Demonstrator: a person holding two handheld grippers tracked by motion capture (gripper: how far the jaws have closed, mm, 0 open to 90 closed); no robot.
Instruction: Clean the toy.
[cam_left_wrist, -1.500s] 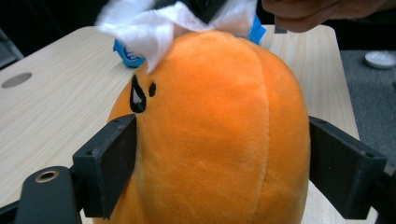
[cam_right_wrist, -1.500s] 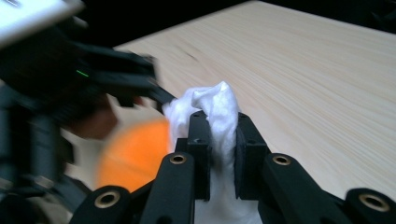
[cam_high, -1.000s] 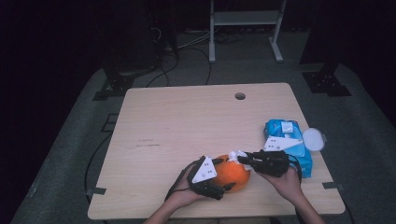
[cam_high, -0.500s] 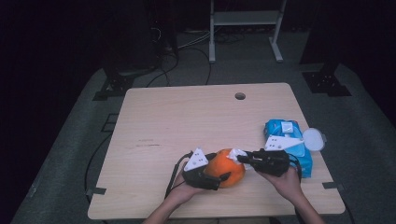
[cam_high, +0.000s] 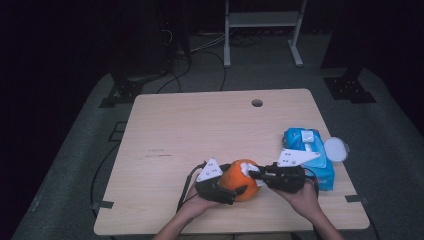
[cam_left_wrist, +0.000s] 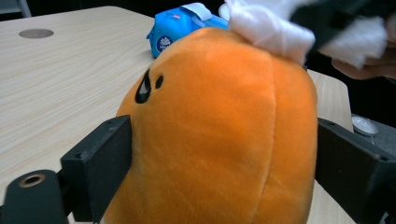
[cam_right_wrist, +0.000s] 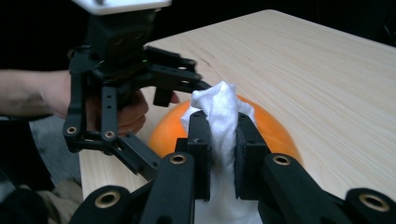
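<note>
The left tongs (cam_high: 239, 190) stand wide around the orange plush toy (cam_high: 241, 179), one black jaw against each flank of it. In the left gripper view the toy (cam_left_wrist: 219, 130) bulges between the two jaws, and both pads touch its fabric. These jaws have just been opening wider, with the toy between them; they are still grasping it. The left hand (cam_high: 200, 202) carries this gripper from the near edge of the surface (cam_high: 200, 125).

The right tongs (cam_high: 254, 173) are clenched on a white wipe (cam_high: 246, 169). In the right gripper view the wipe (cam_right_wrist: 220, 126) is pinched between the two pads and rises above them as a crumpled peak. The wipe rests on the top of the toy (cam_right_wrist: 275, 133), whose orange crown shows behind and beside the jaws. In the left gripper view the wipe (cam_left_wrist: 266, 28) lies on the upper right part of the toy. The right hand (cam_high: 302, 197) holds this gripper level, pointing toward the left tongs (cam_right_wrist: 187, 86).

The toy sits on the surface near its near edge, a little right of centre. Dark stitched marks (cam_left_wrist: 144, 88) show on its upper left side in the left gripper view.

A blue wipe pack (cam_high: 310, 155) lies on the surface just beyond the right hand, near the right edge. A round white lid (cam_high: 335, 149) lies at its far right side. A small round hole (cam_high: 257, 103) sits in the surface near its far edge.
</note>
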